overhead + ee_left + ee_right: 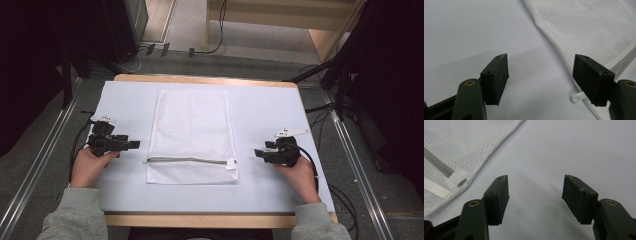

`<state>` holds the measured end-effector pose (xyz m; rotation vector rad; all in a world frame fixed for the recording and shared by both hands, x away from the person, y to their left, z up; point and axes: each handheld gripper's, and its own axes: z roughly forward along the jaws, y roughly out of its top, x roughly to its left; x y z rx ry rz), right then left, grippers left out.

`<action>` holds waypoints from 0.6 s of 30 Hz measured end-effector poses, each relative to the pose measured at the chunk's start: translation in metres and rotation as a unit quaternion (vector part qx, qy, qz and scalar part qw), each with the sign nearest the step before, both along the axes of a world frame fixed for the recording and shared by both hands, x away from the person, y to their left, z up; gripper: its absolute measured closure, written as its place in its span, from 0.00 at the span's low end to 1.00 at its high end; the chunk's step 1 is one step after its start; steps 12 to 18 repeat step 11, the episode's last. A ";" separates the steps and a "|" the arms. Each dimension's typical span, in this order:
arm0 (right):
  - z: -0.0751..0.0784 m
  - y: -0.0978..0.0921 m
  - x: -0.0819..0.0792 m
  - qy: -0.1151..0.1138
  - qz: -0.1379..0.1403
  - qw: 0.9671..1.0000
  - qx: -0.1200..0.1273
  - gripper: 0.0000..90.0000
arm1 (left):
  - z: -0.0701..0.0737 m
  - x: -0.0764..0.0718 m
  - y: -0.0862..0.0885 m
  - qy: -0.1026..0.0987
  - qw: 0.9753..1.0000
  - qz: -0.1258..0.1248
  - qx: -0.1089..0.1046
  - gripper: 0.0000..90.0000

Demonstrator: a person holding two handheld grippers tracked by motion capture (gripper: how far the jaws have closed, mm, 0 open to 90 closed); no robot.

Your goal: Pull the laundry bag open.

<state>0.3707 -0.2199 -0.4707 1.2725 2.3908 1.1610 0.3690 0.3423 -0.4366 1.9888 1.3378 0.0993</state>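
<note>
White mesh bag (pixel 191 135) flat between left gripper (pixel 134 145) and right gripper (pixel 257 152).

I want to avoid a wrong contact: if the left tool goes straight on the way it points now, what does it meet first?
Most likely the left edge of the white mesh bag. The left tool is open, points toward it across the pale table cover, and nothing lies between; height above the cover is unclear.

Table (pixel 125 200) evenly lit from above, frame corners dark. Soft shadows under jaws; jaws slightly blurred at bottom in gripper views.
</note>
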 end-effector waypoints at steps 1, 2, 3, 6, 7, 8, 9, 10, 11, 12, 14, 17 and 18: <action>0.000 0.000 0.000 -0.001 -0.001 1.000 0.000 0.43 | 0.000 0.000 0.000 -0.001 1.000 0.001 0.001 0.33; -0.001 -0.001 -0.001 -0.001 -0.001 1.000 -0.002 0.43 | -0.001 0.001 -0.001 -0.002 1.000 0.004 0.002 0.32; -0.001 -0.001 -0.001 -0.001 -0.001 1.000 -0.003 0.43 | -0.001 0.001 -0.001 -0.003 1.000 0.003 0.003 0.32; -0.001 -0.002 -0.002 -0.002 -0.003 1.000 -0.004 0.42 | -0.002 0.003 -0.002 -0.004 1.000 0.003 0.007 0.31; -0.001 -0.003 -0.002 -0.004 -0.003 1.000 -0.004 0.41 | -0.002 0.003 -0.003 -0.005 1.000 0.004 0.010 0.30; -0.001 -0.004 -0.003 -0.004 -0.002 1.000 -0.005 0.40 | -0.003 0.004 -0.003 -0.005 1.000 0.004 0.015 0.29; -0.002 -0.004 -0.003 -0.003 -0.005 1.000 -0.006 0.40 | -0.003 0.004 -0.003 -0.006 1.000 0.003 0.017 0.29; -0.002 -0.004 -0.003 -0.003 -0.005 1.000 -0.006 0.40 | -0.004 0.004 -0.004 -0.006 1.000 0.005 0.017 0.29; -0.003 -0.004 -0.003 -0.003 -0.006 1.000 -0.006 0.39 | -0.004 0.005 -0.003 -0.004 1.000 0.004 0.019 0.29; -0.003 -0.004 -0.003 -0.003 -0.006 1.000 -0.006 0.39 | -0.004 0.005 -0.003 -0.004 1.000 0.004 0.019 0.29; -0.003 -0.004 -0.003 -0.003 -0.006 1.000 -0.006 0.39 | -0.004 0.005 -0.003 -0.004 1.000 0.004 0.019 0.29; -0.003 -0.004 -0.003 -0.003 -0.006 1.000 -0.006 0.39 | -0.004 0.005 -0.003 -0.004 1.000 0.004 0.019 0.29; -0.003 -0.004 -0.003 -0.003 -0.006 1.000 -0.006 0.39 | -0.004 0.005 -0.003 -0.004 1.000 0.004 0.019 0.29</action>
